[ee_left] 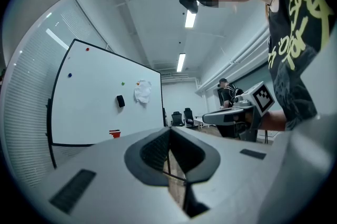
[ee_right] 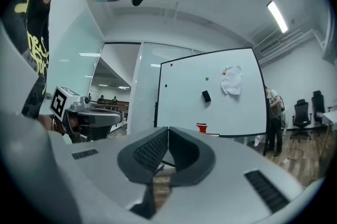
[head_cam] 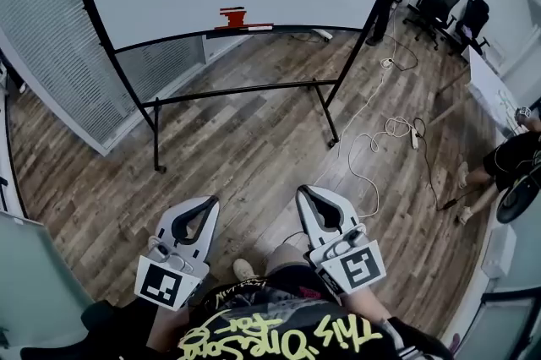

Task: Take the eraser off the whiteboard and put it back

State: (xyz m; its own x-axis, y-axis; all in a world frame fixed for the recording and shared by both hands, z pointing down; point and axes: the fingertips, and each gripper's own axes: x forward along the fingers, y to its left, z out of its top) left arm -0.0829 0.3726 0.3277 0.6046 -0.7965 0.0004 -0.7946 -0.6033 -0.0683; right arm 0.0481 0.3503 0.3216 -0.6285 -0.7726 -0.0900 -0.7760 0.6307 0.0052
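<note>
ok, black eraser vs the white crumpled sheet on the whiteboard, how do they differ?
The eraser is black, the crumpled sheet white. The eraser is a compact block, the sheet ragged and wrinkled. The sheet is larger than the eraser and sits higher, to its right. Both cling to the whiteboard, not touching each other.

A white cable (head_cam: 368, 100) snakes over the floor (head_cam: 254, 147) ahead of the right gripper (head_cam: 303, 193); black chairs (head_cam: 448, 5) stand beyond, further right.
</note>
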